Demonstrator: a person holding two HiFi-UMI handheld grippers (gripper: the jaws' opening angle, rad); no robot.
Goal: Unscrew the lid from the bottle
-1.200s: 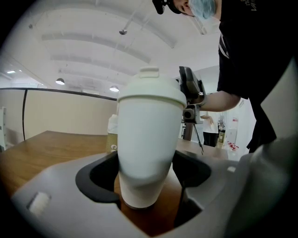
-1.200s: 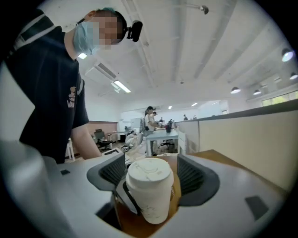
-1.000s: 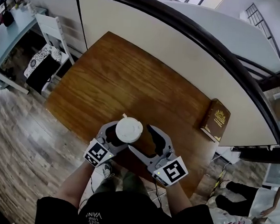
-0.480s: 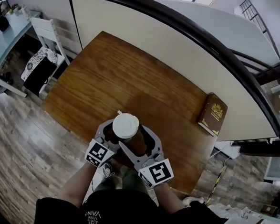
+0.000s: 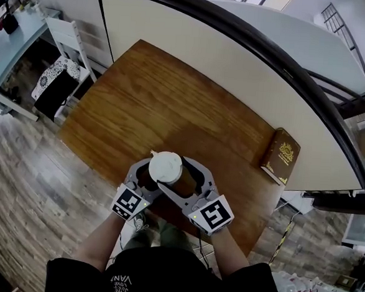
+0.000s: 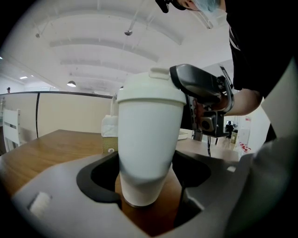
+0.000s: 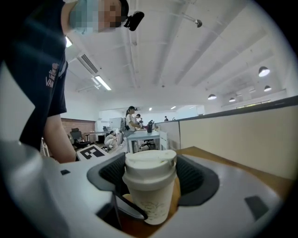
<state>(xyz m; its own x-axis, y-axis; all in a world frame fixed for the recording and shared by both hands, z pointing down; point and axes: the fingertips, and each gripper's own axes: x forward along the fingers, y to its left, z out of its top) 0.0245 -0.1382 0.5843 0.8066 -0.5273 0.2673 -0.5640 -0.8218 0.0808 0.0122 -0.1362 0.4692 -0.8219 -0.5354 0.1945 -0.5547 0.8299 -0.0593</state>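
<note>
Bottle (image 6: 149,148): white, upright on the desk (image 5: 154,103), close to its near edge.
Lid (image 7: 150,163): white, on the bottle.
Left gripper (image 6: 146,186): fingers closed on the bottle's lower body.
Right gripper (image 7: 151,171): fingers clamped on the lid from either side.
Book (image 5: 280,155): brown, at the desk's right edge, well apart.

The brown wooden surface (image 5: 173,104) is carrying two things. A white bottle (image 6: 149,139) is standing upright near the front edge, apparently resting on its base, its lid (image 5: 166,168) on. A dark book (image 5: 280,156) is lying at the right edge, well apart.
</note>
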